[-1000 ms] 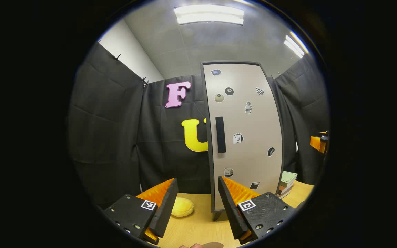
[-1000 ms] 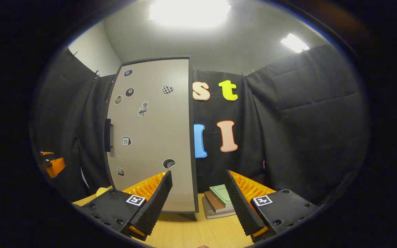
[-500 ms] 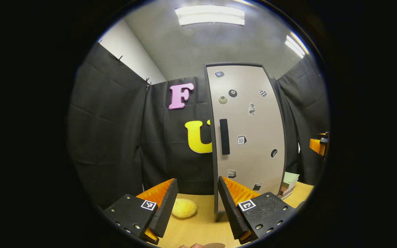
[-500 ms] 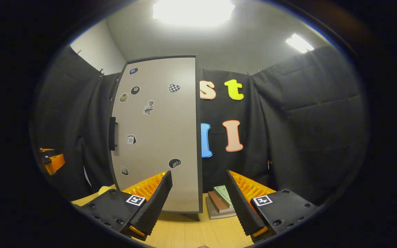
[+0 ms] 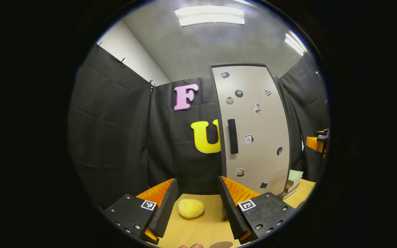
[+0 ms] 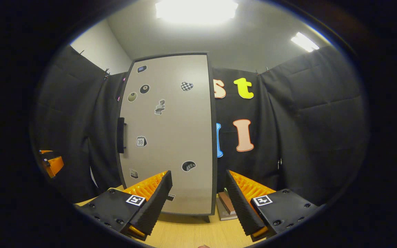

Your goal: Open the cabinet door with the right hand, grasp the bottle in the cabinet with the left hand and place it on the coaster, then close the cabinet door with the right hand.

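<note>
My right gripper [image 6: 198,193] is spread wide with nothing between its fingers, facing the cabinet door [image 6: 171,134], which stands shut with stickers across its front. The dark upright handle [image 6: 121,135] sits on the door's left edge, well off to my left, so I judge the job now is to swing that way, straddle the bar squarely with both fingers, pinch, then pull along the hinge's arc rather than straight back. My left gripper [image 5: 196,203] is released too, empty, low over the wooden table [image 5: 202,230] near a yellow lump [image 5: 191,208]. The bottle must be behind the door; I can't see it. Books [image 6: 226,206] are stacked beside the cabinet's right foot.
</note>
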`<move>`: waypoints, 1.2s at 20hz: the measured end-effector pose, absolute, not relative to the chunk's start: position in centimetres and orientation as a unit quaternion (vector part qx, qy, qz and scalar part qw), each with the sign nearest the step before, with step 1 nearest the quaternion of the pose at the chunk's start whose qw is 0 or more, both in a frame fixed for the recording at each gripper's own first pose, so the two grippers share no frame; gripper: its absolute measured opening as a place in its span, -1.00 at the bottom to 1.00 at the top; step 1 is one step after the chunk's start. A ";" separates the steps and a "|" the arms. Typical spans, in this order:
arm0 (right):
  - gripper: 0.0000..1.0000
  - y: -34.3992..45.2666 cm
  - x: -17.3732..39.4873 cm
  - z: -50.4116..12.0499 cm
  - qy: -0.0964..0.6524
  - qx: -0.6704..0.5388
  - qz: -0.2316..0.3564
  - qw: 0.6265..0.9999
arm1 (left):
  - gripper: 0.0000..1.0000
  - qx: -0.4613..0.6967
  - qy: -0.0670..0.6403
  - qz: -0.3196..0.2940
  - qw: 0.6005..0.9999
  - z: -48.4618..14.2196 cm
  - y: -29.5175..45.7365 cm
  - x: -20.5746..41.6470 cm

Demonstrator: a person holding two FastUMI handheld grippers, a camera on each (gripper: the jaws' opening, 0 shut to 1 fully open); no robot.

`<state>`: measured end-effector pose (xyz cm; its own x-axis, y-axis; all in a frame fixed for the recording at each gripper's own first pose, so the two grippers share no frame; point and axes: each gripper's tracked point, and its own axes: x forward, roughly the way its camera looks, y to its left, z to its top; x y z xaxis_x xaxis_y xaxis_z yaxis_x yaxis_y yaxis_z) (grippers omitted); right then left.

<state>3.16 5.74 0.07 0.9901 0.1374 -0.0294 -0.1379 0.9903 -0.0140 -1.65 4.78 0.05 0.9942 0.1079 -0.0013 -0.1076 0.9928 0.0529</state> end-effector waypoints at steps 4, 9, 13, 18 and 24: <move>0.92 8.1 4.1 1.1 0.003 -0.012 0.086 0.996 | 0.36 0.034 0.005 0.073 0.997 -0.2 7.2 -2.6; 0.94 12.1 5.3 2.2 -0.001 -0.010 0.121 0.993 | 0.36 0.033 0.008 0.100 0.994 -0.5 10.4 -4.1; 0.94 15.7 6.4 3.4 -0.007 -0.013 0.148 0.989 | 0.36 0.041 0.014 0.121 0.992 -1.2 13.0 -5.4; 0.93 20.7 8.1 4.6 -0.010 -0.010 0.176 0.984 | 0.36 0.040 0.021 0.151 0.987 -2.0 16.8 -7.0; 0.96 25.7 10.4 4.5 0.007 -0.019 0.191 0.981 | 0.36 0.030 0.037 0.185 0.982 -3.7 21.4 -8.7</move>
<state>10.36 25.69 4.48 0.9267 0.3752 -0.0201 -0.3757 0.9261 -0.0350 -8.71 21.37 -3.66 0.9286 0.3658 -0.0619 -0.3613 0.9296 0.0729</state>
